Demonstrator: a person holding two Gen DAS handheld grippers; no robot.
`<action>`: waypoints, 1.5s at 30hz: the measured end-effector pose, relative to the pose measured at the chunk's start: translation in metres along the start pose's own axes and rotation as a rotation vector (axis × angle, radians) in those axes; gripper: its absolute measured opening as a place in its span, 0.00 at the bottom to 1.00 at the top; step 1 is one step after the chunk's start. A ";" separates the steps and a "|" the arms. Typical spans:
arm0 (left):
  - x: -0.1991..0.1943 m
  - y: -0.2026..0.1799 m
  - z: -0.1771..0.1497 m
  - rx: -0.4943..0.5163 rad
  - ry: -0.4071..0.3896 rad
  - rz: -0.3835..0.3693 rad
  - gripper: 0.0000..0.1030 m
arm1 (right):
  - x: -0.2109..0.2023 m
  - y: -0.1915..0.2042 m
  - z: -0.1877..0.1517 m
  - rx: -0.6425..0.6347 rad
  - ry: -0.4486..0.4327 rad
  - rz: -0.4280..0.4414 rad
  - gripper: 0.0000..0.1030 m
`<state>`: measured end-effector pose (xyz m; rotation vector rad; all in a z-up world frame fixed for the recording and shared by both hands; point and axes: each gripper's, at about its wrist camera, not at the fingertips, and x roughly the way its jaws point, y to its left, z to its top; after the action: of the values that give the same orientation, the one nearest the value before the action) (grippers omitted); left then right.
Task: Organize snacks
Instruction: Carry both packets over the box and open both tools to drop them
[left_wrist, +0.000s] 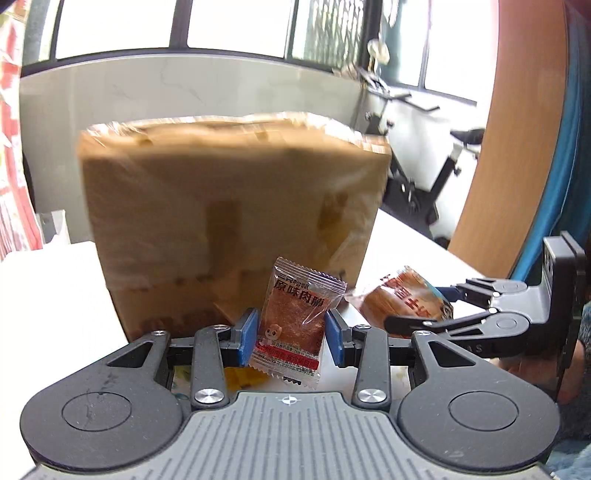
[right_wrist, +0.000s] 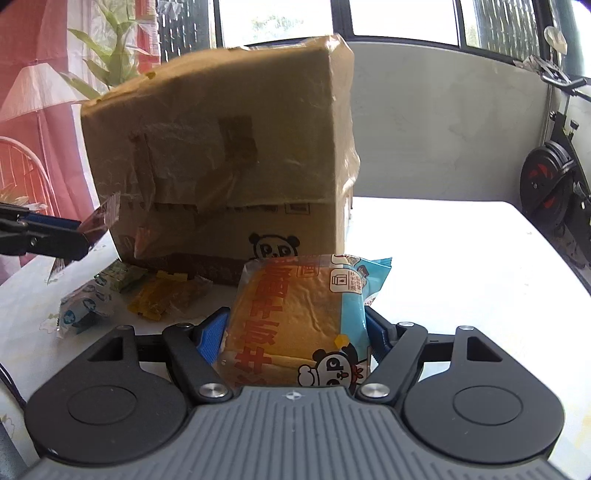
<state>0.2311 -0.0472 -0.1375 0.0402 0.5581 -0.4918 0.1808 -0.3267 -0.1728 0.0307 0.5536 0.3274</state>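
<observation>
Claws both loaded, both off the counter (right_wrist: 461, 236). Left claw (left_wrist: 290, 332) is nearly closed, blue pads pinching a small red jerky sachet (left_wrist: 295, 321) at its two side edges; the sachet stands upright between the fingers, its crimped bottom edge hanging below the pads. Right claw (right_wrist: 295, 332) stands partly open, clamped on a wide bread pack (right_wrist: 303, 317) with orange lettering and a blue end; the pack fills the whole gap between its pads and sticks out ahead of the fingertips.

Cardboard box (left_wrist: 229, 221), wrapped in clear tape, stands straight ahead of both claws and blocks most of the forward view. From the left claw its top edge sits well above the sachet; its right vertical edge lies just right of the sachet. From the right claw the box's near bottom edge is just beyond the pack's far end.

Loose snacks (right_wrist: 147, 291) (yellow, green and white-blue packets) lie on the counter ahead-left of the right claw, against the box's base. Bare white counter opens to the right of the right claw, out to its rounded far edge.

Right claw appears at the right of the left view; left claw's tip appears at the left of the right view.
</observation>
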 end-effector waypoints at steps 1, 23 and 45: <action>-0.011 0.005 0.005 -0.007 -0.025 0.005 0.41 | -0.005 0.002 0.004 -0.009 -0.015 0.007 0.73; -0.013 0.049 0.139 -0.016 -0.215 0.114 0.41 | -0.002 0.025 0.195 -0.098 -0.277 0.121 0.73; 0.020 0.075 0.150 -0.120 -0.111 0.216 0.60 | 0.069 0.007 0.225 -0.004 -0.100 0.027 0.85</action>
<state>0.3546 -0.0150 -0.0275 -0.0410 0.4668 -0.2478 0.3511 -0.2858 -0.0156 0.0503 0.4535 0.3519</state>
